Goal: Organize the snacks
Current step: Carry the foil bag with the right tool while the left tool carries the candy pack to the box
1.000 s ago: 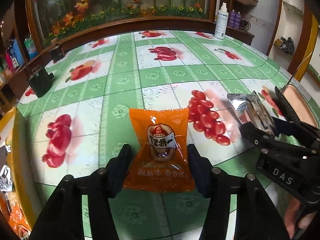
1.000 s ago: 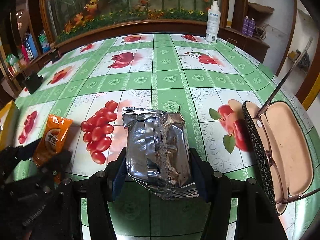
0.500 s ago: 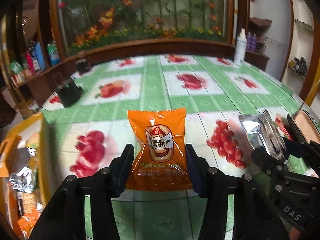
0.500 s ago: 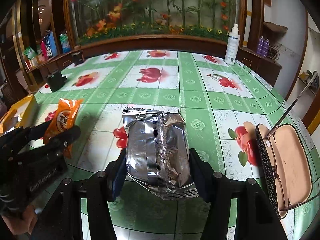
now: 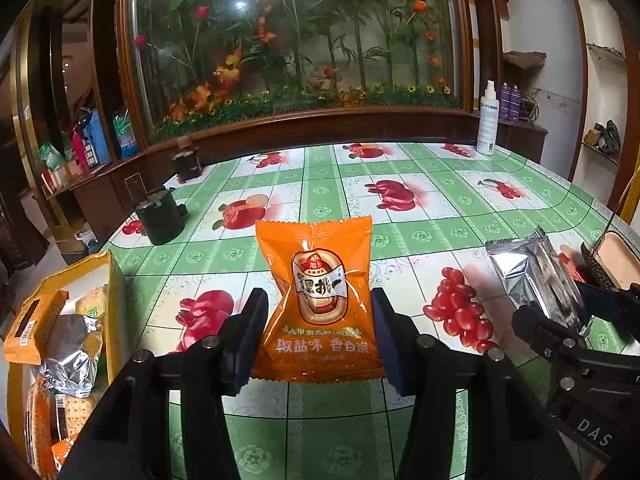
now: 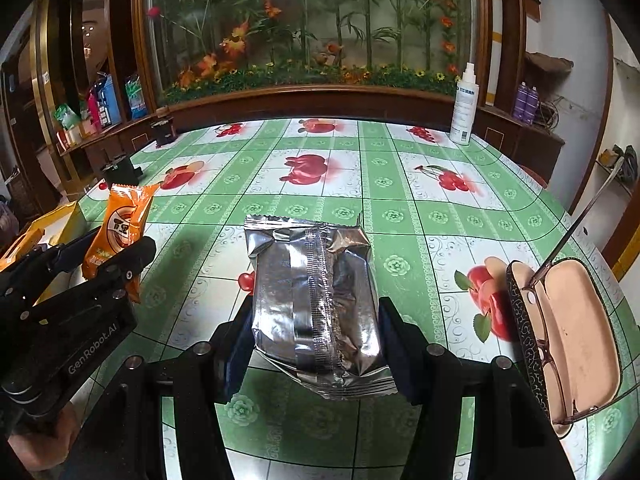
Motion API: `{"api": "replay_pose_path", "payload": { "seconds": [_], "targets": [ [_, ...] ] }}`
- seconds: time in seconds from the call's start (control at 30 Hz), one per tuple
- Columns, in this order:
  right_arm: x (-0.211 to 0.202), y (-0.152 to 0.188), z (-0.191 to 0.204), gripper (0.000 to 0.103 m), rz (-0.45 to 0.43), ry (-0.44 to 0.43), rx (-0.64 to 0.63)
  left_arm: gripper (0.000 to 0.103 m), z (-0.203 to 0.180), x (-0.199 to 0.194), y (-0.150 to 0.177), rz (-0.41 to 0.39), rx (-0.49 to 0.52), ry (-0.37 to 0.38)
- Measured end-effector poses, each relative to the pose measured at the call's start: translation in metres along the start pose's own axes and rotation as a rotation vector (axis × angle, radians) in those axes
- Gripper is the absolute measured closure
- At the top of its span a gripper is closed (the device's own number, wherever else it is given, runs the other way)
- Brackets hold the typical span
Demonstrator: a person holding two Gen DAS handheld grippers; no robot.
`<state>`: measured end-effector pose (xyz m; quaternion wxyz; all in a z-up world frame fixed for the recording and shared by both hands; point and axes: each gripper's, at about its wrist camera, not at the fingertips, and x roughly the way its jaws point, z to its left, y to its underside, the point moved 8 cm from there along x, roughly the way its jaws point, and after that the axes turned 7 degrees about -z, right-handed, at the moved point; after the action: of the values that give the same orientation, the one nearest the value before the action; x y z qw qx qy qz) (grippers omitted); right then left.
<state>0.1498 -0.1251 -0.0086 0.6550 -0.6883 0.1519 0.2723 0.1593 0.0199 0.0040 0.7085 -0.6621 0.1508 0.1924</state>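
Observation:
An orange snack packet (image 5: 320, 300) stands upright between the pads of my left gripper (image 5: 316, 336), which is shut on it and holds it above the green fruit-print tablecloth (image 5: 420, 236). In the right wrist view, my right gripper (image 6: 316, 344) is shut on a silver foil packet (image 6: 316, 300), lifted off the cloth. That foil packet (image 5: 536, 280) also shows at the right of the left wrist view, and the orange packet (image 6: 120, 236) at the left of the right wrist view. A yellow box (image 5: 72, 320) holding several snacks sits at the lower left.
An open glasses case (image 6: 572, 340) with spectacles lies at the table's right edge. A dark pot (image 5: 160, 216) and a small black holder (image 5: 186, 164) stand far left. A white spray bottle (image 6: 464, 108) stands at the back right. A wooden planter ledge borders the far side.
Both grippers have risen with their packets, which now hang clear of the cloth. The views tilted up, showing more of the plants. The yellow box came into the left view.

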Motion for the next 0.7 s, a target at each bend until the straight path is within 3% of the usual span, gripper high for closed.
{"api": "replay_pose_path", "payload": {
  "seconds": [0.7],
  "targets": [
    [-0.011,-0.006,0.006,0.04,-0.05,-0.031,-0.016,0.052,0.003,-0.007,-0.004,-0.03,0.001,-0.015]
  ]
}}
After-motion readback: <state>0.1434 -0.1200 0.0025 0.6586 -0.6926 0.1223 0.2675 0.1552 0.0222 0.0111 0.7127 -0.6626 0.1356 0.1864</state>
